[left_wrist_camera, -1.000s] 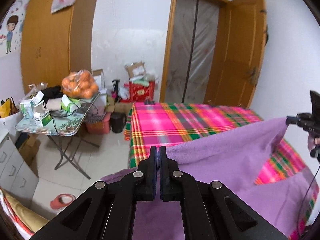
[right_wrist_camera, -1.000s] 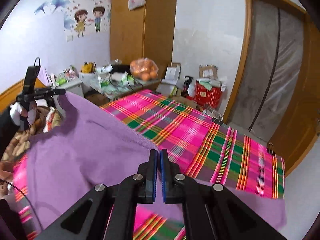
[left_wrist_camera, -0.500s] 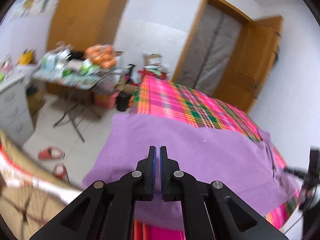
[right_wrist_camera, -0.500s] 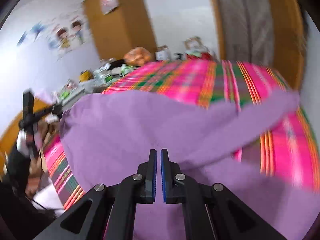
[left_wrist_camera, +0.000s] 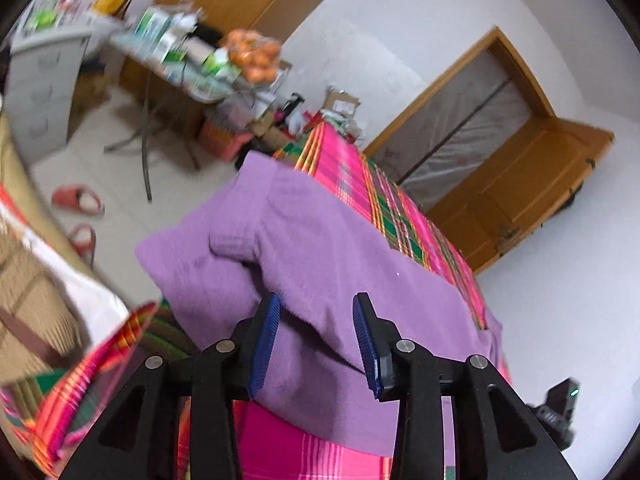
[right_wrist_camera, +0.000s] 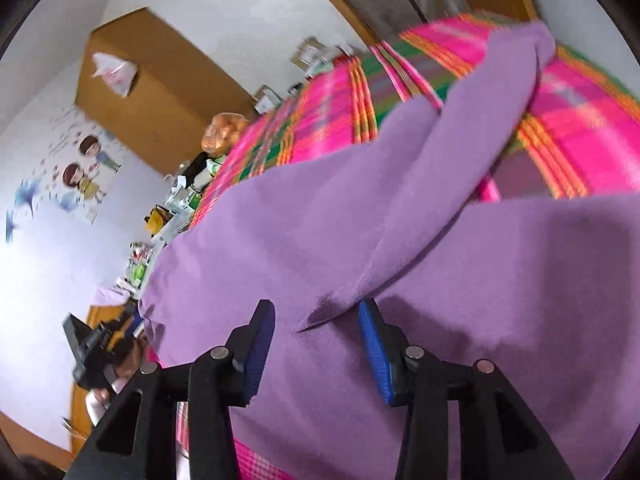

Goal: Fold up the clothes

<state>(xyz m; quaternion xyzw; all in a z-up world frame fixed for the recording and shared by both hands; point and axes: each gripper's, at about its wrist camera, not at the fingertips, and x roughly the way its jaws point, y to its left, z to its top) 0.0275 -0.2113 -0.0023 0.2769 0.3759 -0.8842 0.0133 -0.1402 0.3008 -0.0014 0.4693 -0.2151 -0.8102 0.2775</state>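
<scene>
Both grippers, clamped shut half a second ago, now stand with jaws spread.
Left gripper (left_wrist_camera: 316,340) and right gripper (right_wrist_camera: 316,346) hold nothing; the purple garment (left_wrist_camera: 344,264) lies folded over itself on the plaid bedspread (left_wrist_camera: 404,216).

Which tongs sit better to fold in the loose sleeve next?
Probably the right tongs: open, with the sleeve on the purple garment starting just ahead. The left tongs face the other end.
</scene>
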